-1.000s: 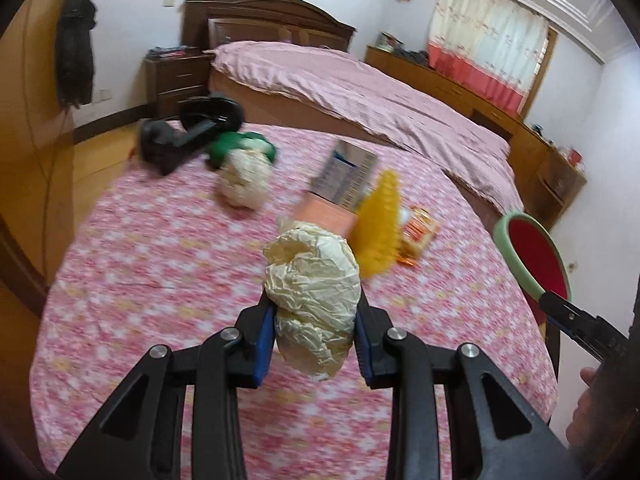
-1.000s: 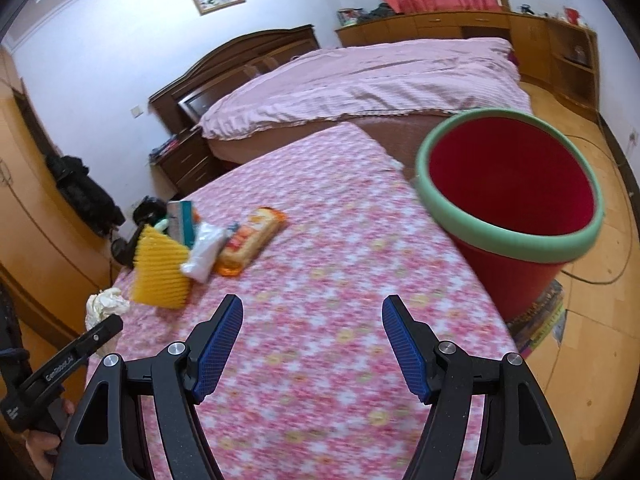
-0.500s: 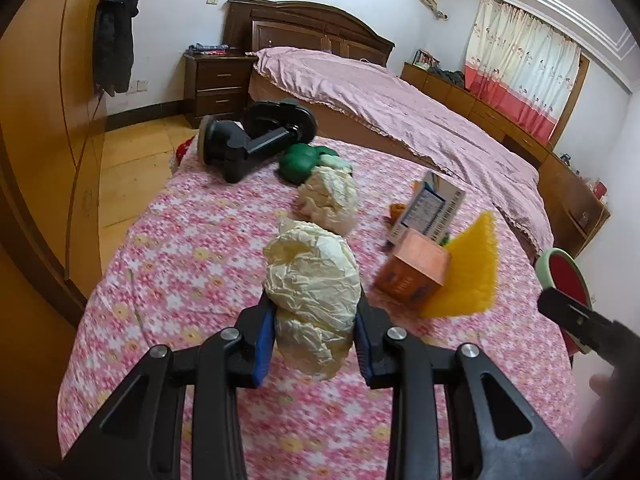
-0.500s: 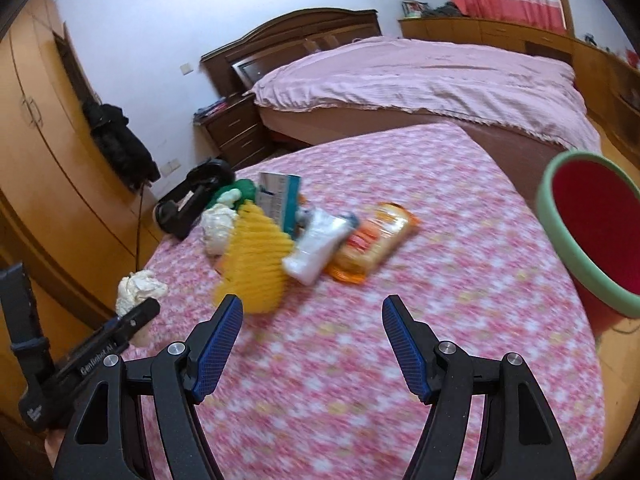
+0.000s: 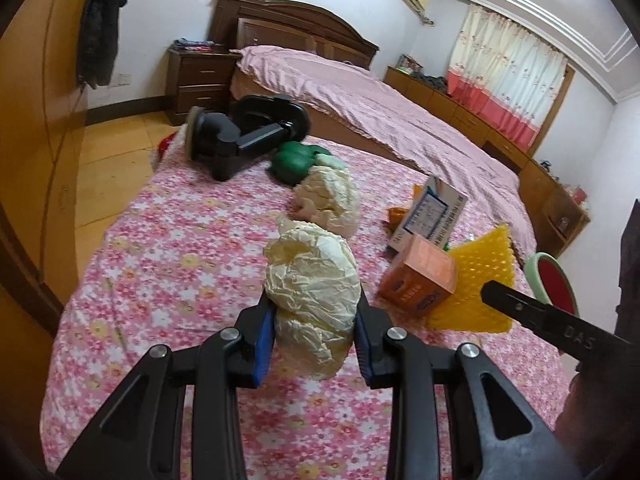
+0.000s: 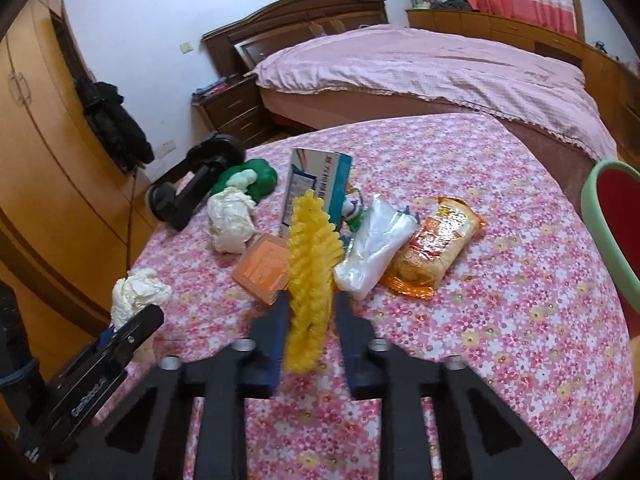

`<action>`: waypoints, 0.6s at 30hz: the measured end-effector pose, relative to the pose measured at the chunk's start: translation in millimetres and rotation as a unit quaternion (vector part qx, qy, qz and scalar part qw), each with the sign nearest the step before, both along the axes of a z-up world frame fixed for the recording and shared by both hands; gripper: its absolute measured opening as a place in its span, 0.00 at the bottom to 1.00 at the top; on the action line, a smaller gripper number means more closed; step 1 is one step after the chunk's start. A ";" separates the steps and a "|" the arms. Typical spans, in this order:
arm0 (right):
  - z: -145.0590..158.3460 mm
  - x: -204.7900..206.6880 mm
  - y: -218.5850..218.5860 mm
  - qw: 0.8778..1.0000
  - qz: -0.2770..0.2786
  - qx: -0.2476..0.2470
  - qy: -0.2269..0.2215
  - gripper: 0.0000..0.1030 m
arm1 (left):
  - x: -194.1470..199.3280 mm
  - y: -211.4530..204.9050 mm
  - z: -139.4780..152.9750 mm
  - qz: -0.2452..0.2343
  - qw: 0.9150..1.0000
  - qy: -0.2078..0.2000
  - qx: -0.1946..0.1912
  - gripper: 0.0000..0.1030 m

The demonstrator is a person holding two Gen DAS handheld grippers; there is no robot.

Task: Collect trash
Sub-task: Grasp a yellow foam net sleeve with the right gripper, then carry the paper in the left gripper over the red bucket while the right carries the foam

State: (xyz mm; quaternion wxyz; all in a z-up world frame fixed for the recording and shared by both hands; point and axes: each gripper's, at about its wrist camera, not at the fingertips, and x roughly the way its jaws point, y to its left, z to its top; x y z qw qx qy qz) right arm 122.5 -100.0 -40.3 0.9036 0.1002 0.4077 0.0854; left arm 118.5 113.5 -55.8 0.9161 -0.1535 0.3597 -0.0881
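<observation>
The right gripper had just closed on the bumpy yellow foam sheet among the litter on the flowered tablecloth; the left gripper clamped a crumpled cream paper ball; lifting straight up, then swinging to the red green-rimmed bin, looked wisest.

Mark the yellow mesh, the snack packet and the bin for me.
yellow mesh (image 6: pixel 312 256): right wrist view, middle of the bumpy sheet, above the claw.
snack packet (image 6: pixel 434 246): right wrist view, centre of the orange wrapper.
bin (image 6: pixel 600 216): right wrist view, green rim at the right edge.
</observation>
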 end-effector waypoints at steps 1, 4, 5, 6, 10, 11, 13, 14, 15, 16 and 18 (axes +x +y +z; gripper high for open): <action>0.5 -1.5 -1.1 1.000 -0.005 0.001 -0.003 0.11 | 0.5 -2.1 0.6 -0.005 1.000 -0.001 -0.002 0.33; 5.2 -9.7 -6.3 1.000 -0.012 0.006 -0.013 0.10 | -0.2 -8.9 2.8 -0.021 1.000 -0.003 -0.009 0.33; 9.0 -14.5 -8.9 1.000 -0.015 0.006 -0.019 0.10 | -0.8 -11.2 3.8 -0.026 1.000 -0.004 -0.010 0.33; 12.7 -19.0 -11.2 0.999 -0.018 0.007 -0.025 0.10 | -1.7 -14.6 5.5 -0.032 0.999 -0.006 -0.010 0.33; 29.9 -39.8 -26.5 0.998 -0.032 0.007 -0.053 0.09 | -7.9 -26.6 13.3 -0.047 0.999 -0.014 -0.009 0.33; 32.8 -44.6 -31.2 0.998 -0.036 0.009 -0.057 0.09 | -9.8 -29.7 15.5 -0.050 0.999 -0.016 -0.008 0.33; 36.8 -53.5 -41.8 0.997 -0.045 0.013 -0.064 0.09 | -13.4 -37.4 20.9 -0.059 0.998 -0.020 -0.008 0.33; 38.1 -56.9 -46.9 0.997 -0.049 0.015 -0.066 0.09 | -14.9 -41.2 23.8 -0.064 0.998 -0.021 -0.007 0.33; 39.5 -61.1 -54.1 0.996 -0.056 0.019 -0.067 0.09 | -16.8 -46.5 27.6 -0.070 0.997 -0.024 -0.006 0.33; 39.7 -63.5 -57.6 0.996 -0.060 0.022 -0.067 0.09 | -18.2 -50.8 30.9 -0.075 0.997 -0.025 -0.006 0.33; 41.4 -69.1 -70.4 0.994 -0.072 0.034 -0.069 0.09 | -21.4 -60.0 37.2 -0.087 0.996 -0.028 -0.005 0.33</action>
